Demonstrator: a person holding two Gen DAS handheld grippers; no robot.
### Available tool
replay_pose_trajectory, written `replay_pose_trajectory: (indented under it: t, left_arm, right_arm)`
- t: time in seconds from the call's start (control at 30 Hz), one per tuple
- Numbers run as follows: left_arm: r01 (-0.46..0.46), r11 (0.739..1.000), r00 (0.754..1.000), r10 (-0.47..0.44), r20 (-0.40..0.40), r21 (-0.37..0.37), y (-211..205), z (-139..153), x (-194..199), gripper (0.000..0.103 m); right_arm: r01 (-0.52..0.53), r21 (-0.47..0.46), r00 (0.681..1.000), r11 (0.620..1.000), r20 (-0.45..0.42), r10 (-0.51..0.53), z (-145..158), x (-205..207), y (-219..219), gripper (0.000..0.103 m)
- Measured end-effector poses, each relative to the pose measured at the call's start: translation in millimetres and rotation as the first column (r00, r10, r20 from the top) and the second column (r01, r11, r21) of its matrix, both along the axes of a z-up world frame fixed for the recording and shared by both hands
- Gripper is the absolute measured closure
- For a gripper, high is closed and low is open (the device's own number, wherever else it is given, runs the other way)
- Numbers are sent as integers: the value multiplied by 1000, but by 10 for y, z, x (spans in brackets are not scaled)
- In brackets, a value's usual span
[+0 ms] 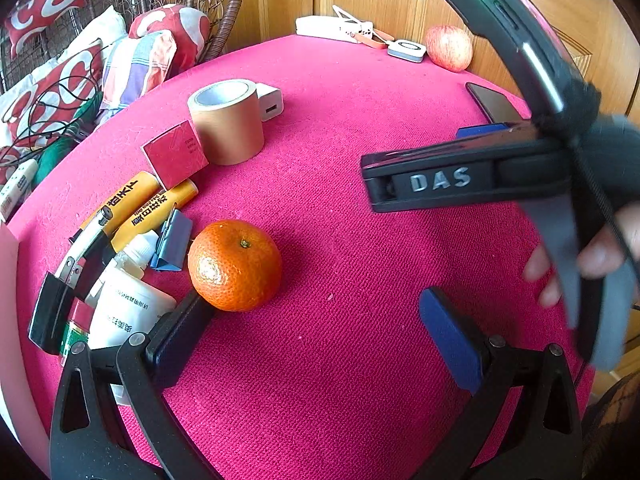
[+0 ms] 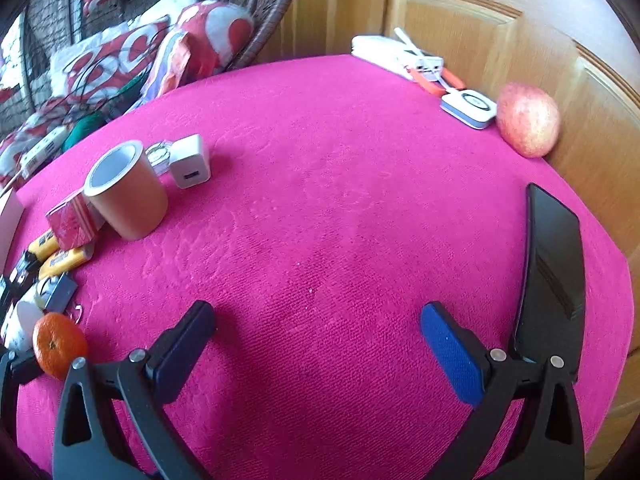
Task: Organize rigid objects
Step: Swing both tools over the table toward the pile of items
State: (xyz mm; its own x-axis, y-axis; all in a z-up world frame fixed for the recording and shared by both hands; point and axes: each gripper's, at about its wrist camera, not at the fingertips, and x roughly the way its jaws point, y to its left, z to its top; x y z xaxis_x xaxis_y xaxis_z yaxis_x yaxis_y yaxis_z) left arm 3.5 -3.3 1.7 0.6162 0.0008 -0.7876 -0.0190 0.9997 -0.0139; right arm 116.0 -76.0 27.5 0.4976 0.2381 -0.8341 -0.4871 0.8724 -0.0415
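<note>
Orange (image 1: 235,265) rests on the pink table (image 1: 340,360) at about ten o'clock from the left tool (image 1: 316,320), touching or just beside that tool's dark finger pad and outside the gap between the fingers. Left tool: fingers spread wide, holding nothing. Right tool (image 2: 316,332): likewise spread and empty, hovering over bare cloth in mid-table, with a black phone (image 2: 554,264) lying just beyond its blue pad at two o'clock.

Behind the orange, at nine to eleven o'clock in the left wrist view, a cluster of rigid items is gathered along the table's edge: a white bottle (image 1: 128,304), a blue clip (image 1: 174,242), two yellow tubes (image 1: 140,208), a red box (image 1: 176,154), a brown tape roll (image 1: 228,120) and a white charger (image 1: 270,104). At the far edge, near one o'clock, an apple (image 1: 449,48) sits against the wooden door beside a small white device (image 1: 406,50).

Step in hand, as judged: adding the orange to the cluster. Next move likely calls for shifting the left tool toward ten o'clock so that the fruit lies between the pads, then closing gently, since a round fruit may roll away.
</note>
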Motion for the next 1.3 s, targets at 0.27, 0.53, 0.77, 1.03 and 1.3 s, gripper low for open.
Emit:
replay_pose_trajectory:
  t: [0.27, 0.53, 0.77, 1.03, 1.3]
  left_arm:
    - [0, 1000, 1000, 0, 1, 0, 0, -1, -1, 0]
    - [11, 1000, 1000, -11, -5, -2, 19, 6, -3, 0]
    - [130, 973, 970, -165, -178, -191, 107, 273, 21, 0]
    - [-75, 962, 996, 83, 20, -262, 806, 1208, -406, 0]
    - [-331, 938, 917, 346, 197, -104, 1476, 2431, -537, 0]
  right_arm:
    - [-99, -3, 971, 995, -220, 96, 108, 147, -83, 0]
    - [-91, 84, 969, 992, -224, 108, 516, 159, -243, 0]
    - [-111, 197, 985, 974, -110, 134, 1079, 149, -190, 0]
    - [-140, 354, 987, 925, 121, 103, 1977, 209, -101, 0]
    - [-235, 515, 880, 824, 472, -44, 3253, 1, -217, 0]
